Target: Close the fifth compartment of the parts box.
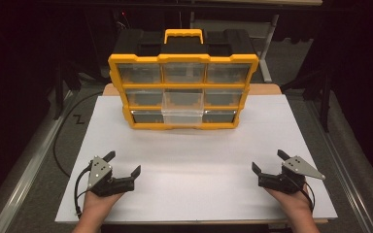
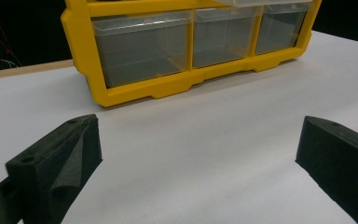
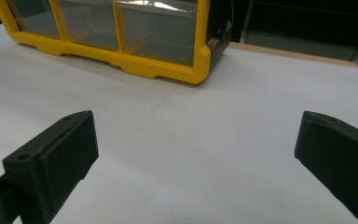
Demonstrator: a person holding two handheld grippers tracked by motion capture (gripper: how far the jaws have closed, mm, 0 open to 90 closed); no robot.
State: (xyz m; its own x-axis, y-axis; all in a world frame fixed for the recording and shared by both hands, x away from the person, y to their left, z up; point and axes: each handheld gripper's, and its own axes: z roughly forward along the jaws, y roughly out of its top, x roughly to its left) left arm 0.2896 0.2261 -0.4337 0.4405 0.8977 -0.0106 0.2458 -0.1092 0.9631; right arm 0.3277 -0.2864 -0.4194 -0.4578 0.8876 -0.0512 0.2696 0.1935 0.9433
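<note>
White table [image 1: 194,160], organizer [image 1: 183,80] far ahead, both claws wide apart

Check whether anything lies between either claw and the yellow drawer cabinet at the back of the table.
Nothing visible does. The left claw and right claw sit open near the front edge of the white table, and bare surface runs from both up to the drawer cabinet. Its middle drawer stands pulled out toward them.
</note>
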